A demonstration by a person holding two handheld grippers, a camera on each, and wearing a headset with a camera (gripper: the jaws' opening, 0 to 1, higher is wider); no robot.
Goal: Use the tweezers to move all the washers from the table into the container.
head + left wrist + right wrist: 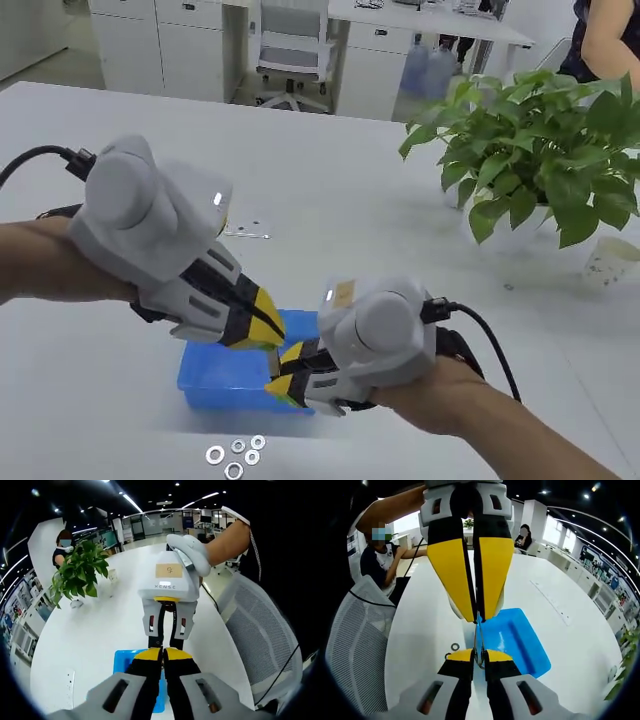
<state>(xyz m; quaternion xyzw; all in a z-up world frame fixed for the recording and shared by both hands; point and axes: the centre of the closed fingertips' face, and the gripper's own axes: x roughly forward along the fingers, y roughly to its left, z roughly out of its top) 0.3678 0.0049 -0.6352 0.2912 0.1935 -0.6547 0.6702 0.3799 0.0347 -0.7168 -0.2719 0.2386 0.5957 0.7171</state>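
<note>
Thin metal tweezers [478,640] run between the two grippers, which meet tip to tip over the blue container [225,380]. My left gripper [268,335] comes in from the upper left and is shut on one end. My right gripper [280,378] faces it and is shut on the other end [480,657]. In the left gripper view my own yellow tips [163,655] touch the right gripper's tips [166,642]. Several washers [236,455] lie on the white table just in front of the container. One washer [455,646] shows beside the container's near edge.
A leafy potted plant [540,150] stands at the right of the table with a paper cup [610,262] near it. A thin clear strip [246,232] lies behind the left gripper. Cabinets and an office chair [290,40] stand beyond the table.
</note>
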